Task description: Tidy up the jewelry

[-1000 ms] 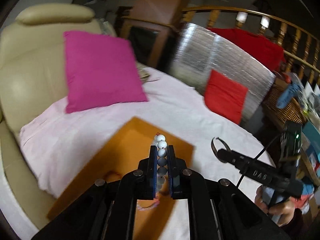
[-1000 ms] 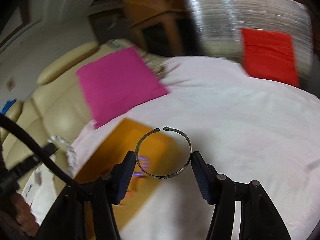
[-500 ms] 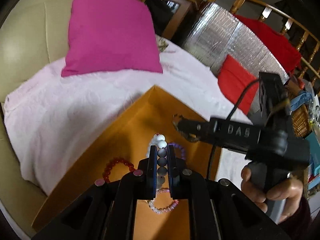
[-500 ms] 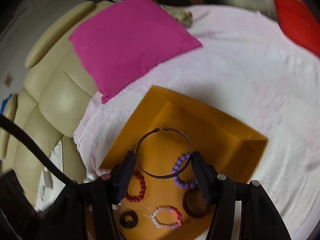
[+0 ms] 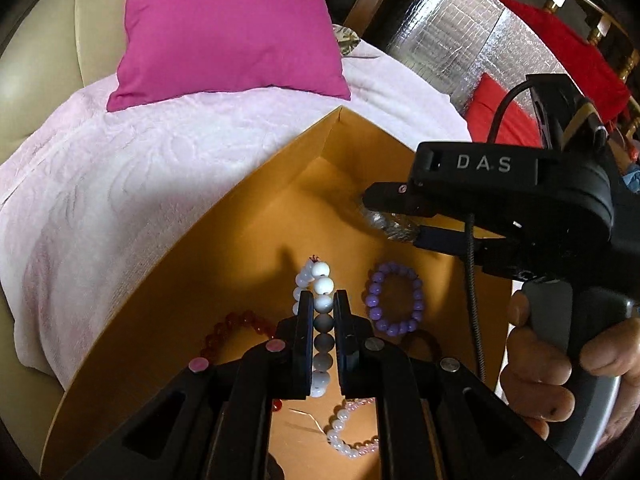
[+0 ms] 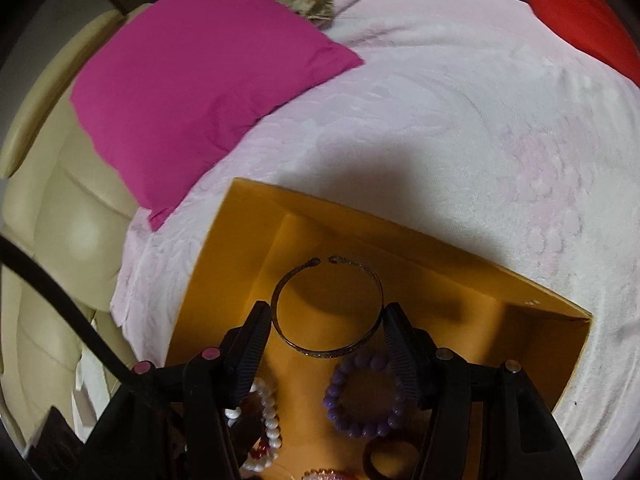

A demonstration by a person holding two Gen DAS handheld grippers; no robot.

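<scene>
A: Bracelets, several of them, lie in the orange box (image 6: 448, 276) on the pink blanket (image 6: 460, 128). Which one is in the left hand-held gripper (image 5: 322, 308)?

B: The white and grey bead bracelet (image 5: 322, 320). The two fingers are closed tight on it, one on each side of the bead row, and the white end of the loop stands out past the fingertips, above the box floor.

A: And the right hand-held gripper (image 6: 327, 320)?

B: It holds the metal bangle (image 6: 327, 308), the thin open ring with two small knobs at its gap. The jaws stand wide apart, only as far as the width of the bangle, and each ribbed pad presses one side of it. The gap points away from the gripper, toward the far wall of the box. The bangle is over the far part of the box; if it touches the floor there, I cannot tell.

A: What lies in the box already?

B: A purple bead bracelet (image 6: 362, 396) flat on the floor, near the right fingers. A red bead bracelet (image 5: 236, 328) toward the left wall, partly hidden by the left gripper. A pale pink and white bead bracelet (image 5: 352, 436) at the near edge. Also a dark brown ring (image 6: 390, 458) beside the purple one.

A: And around the box?

B: A magenta cushion (image 6: 200, 76) at the far left of the blanket, against the cream sofa (image 6: 52, 240).
</scene>
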